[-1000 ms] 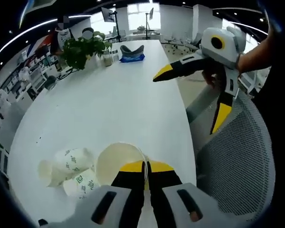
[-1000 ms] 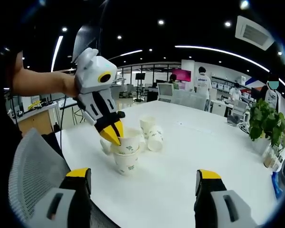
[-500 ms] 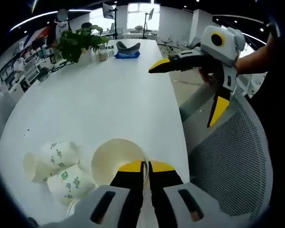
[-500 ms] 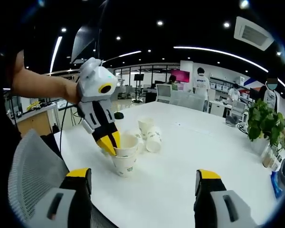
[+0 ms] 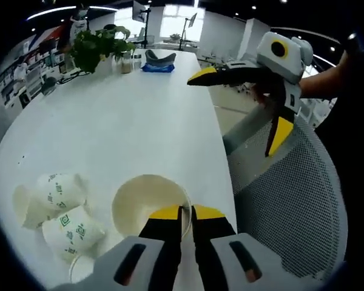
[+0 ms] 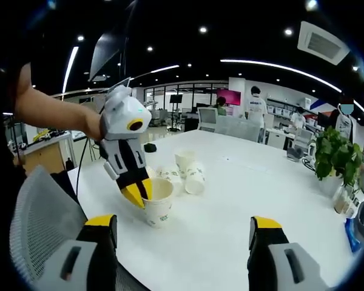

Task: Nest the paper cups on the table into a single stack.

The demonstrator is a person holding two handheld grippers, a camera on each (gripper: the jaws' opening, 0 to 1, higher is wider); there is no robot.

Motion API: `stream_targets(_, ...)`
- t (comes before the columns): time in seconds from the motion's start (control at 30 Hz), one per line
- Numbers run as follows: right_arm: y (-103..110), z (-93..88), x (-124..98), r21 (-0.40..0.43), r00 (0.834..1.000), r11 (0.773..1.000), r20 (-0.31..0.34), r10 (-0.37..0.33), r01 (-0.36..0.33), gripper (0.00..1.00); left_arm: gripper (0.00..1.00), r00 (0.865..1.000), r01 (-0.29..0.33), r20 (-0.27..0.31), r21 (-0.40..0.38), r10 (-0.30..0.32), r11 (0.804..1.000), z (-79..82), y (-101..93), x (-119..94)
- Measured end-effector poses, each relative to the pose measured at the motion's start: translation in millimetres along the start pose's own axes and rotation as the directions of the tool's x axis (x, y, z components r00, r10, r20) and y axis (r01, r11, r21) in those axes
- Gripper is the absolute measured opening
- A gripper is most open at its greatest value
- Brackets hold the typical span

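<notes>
Paper, thin-walled and light, is what the left gripper (image 5: 183, 213) has between its yellow tips: in the left gripper view its jaws are pressed together on the near rim of an upright cup (image 5: 147, 203), mouth open to the camera. A rim pinch like that suits so light a thing, but I'd judge the wall soft enough to crease if squeezed harder, and the cup likely to swing on one small grip. To its left lie the loose cups (image 5: 56, 209), tumbled on their sides on the white table (image 5: 121, 115) and touching one another; one more rim shows at the bottom edge, mostly cut off, so I can't count them surely. The right gripper (image 5: 242, 100) hangs over the table's right edge, jaws spread wide, nothing in them. A mesh chair (image 5: 297, 200) stands just below it.

In the right gripper view, its own jaws rise well apart at the bottom, empty. The left gripper (image 6: 136, 193) pinches the cup (image 6: 158, 204), which seems to stand on the table (image 6: 242, 200) near the front edge; whether it is one cup or two already nested I cannot tell. The other cups (image 6: 188, 170) lie just behind it, partly hidden.
</notes>
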State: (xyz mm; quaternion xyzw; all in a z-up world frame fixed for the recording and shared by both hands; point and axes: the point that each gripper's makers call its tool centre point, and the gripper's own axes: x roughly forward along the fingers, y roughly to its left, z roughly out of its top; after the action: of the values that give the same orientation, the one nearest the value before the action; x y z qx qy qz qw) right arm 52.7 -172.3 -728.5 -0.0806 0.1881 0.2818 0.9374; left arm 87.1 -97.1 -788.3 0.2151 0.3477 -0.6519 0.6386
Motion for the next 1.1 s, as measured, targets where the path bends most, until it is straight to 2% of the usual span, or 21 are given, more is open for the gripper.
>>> stream_targets(0.2,5,0.2,0,-0.001,1.000,1.000,-0.003,0.018,-0.018,0.91,0.04,1.000,0.002,-0.005,0.005,-0.002,1.000,-0.5,-1.2,1)
stream_targets(0.37,7,0.1,1,-0.003,0.999,0.999,-0.003,0.036,-0.036,0.91,0.05,1.000,-0.002,-0.020,0.048,0.003,0.999,-2.4,-2.2,2)
stream_targets(0.53,6,0.7,0,-0.003,1.000,1.000,0.001,0.031,-0.031,0.91,0.13,1.000,-0.011,-0.014,0.098,0.012,0.995,-1.1,-3.7,-3)
stream_targets(0.77,5,2.0,0,0.003,1.000,1.000,0.009,0.026,-0.026,0.91,0.16,1.000,0.001,0.030,0.109,-0.004,0.994,6.6,-7.1,-18)
stream_targets(1.1,5,2.6,0,0.010,0.999,0.999,0.009,0.030,-0.031,0.92,0.22,0.987,-0.048,0.158,0.081,0.035,0.996,26.2,7.5,-54)
